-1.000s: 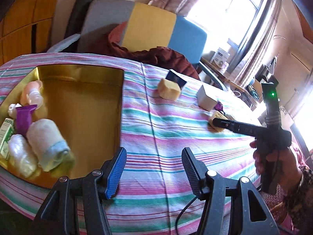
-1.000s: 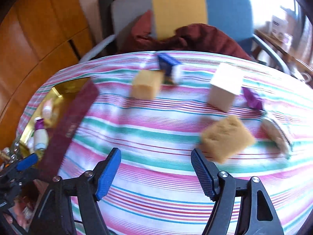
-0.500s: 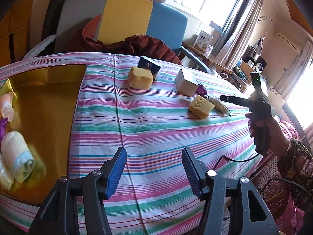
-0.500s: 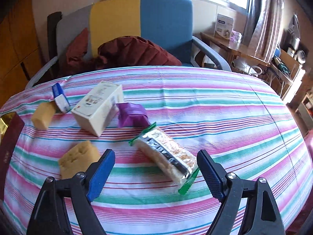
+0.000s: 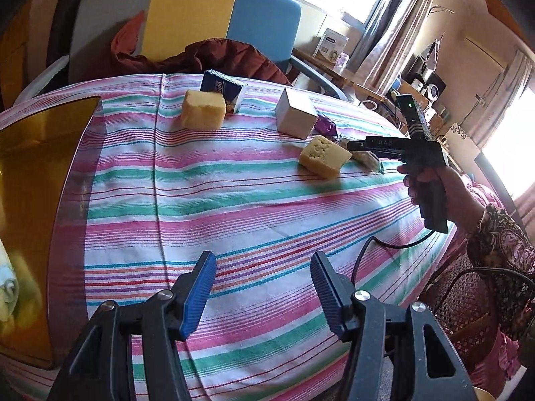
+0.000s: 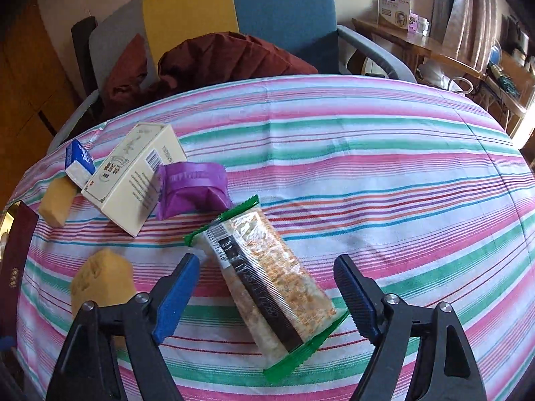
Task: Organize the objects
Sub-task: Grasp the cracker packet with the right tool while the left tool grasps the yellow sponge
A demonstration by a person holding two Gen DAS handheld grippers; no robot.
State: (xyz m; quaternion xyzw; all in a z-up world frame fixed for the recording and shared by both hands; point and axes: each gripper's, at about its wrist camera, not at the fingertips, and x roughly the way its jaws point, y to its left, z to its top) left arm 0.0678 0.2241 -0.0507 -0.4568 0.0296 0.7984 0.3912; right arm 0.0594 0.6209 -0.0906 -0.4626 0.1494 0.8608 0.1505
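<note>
On the striped cloth a clear snack packet [image 6: 267, 277] with green ends lies lengthwise between the fingers of my right gripper [image 6: 267, 290]. Its jaws are closing, and the pads stand apart from the packet. To its left lie a yellow sponge [image 6: 100, 282], a purple packet [image 6: 192, 188], a cream box [image 6: 133, 173], a blue box [image 6: 78, 163] and a second sponge [image 6: 57, 202]. My left gripper [image 5: 262, 287] hangs open over bare cloth with nothing between its fingers. The gold tray [image 5: 33, 167] is at its left.
A grey, yellow and blue armchair [image 5: 187, 16] with a dark red garment stands behind the table. A rolled towel [image 5: 6, 287] lies in the tray. A dark red flat lid [image 6: 15, 260] shows at the left edge. A person's hand [image 5: 431, 180] holds the right gripper at the table's right edge.
The right gripper has swung right from the yellow sponge to the snack packet and come down closer to it. The left view has shifted right, so the tray now sits at its left edge.
</note>
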